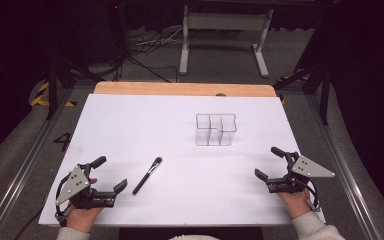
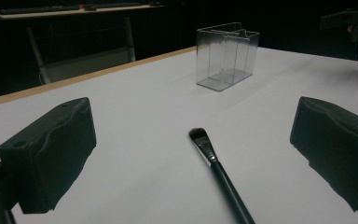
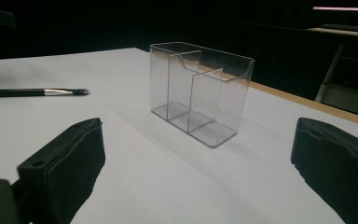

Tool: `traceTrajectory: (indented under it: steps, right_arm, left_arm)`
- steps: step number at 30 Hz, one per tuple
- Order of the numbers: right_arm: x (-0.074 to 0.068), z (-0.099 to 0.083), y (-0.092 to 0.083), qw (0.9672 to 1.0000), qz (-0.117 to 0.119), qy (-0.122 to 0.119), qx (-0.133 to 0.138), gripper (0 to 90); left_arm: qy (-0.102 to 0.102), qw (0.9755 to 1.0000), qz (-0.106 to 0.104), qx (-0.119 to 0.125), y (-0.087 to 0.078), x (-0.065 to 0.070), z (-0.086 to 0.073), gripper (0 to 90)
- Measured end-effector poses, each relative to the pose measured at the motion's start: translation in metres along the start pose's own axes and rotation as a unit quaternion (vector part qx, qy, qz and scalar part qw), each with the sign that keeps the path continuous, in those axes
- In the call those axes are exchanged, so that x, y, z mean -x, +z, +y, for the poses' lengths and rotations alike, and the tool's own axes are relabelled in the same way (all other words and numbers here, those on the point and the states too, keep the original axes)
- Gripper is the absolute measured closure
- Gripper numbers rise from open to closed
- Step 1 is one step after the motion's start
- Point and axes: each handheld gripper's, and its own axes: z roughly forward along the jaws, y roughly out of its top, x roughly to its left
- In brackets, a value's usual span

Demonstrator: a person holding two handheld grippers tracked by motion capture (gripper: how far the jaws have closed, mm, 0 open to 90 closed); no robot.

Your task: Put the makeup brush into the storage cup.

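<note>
The black makeup brush (image 1: 147, 175) lies flat on the white table (image 1: 180, 210) just right of the left gripper (image 1: 111, 174), near-left of the clear acrylic organizer (image 1: 215, 130), while the right gripper (image 1: 269, 162) rests at the near right, both with jaws apart and empty.

- left gripper (image 1: 111, 174) sits at the lower left of the high view, jaws spread wide with nothing between them
- right gripper (image 1: 271, 162) at the lower right, jaws wide apart too, also empty
- both hands look wrapped around the grips from the bottom edge, hard to see clearly
</note>
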Motion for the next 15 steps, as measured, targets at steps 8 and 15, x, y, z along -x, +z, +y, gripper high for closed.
traceTrajectory:
  steps: [8, 15]
  right_arm:
    - [0.0002, 0.0002, -0.0007, 1.0000, 0.003, 0.002, 0.003, 3.3]
    - [0.0005, 0.0001, -0.0006, 1.0000, 0.004, 0.003, 0.003, 3.3]
  left_arm:
    - [-0.006, 1.0000, -0.002, 0.003, -0.0020, -0.0011, 0.0016, 0.6]
    - [-0.015, 0.9999, -0.002, 0.007, -0.0028, -0.0029, 0.0023, 0.4]
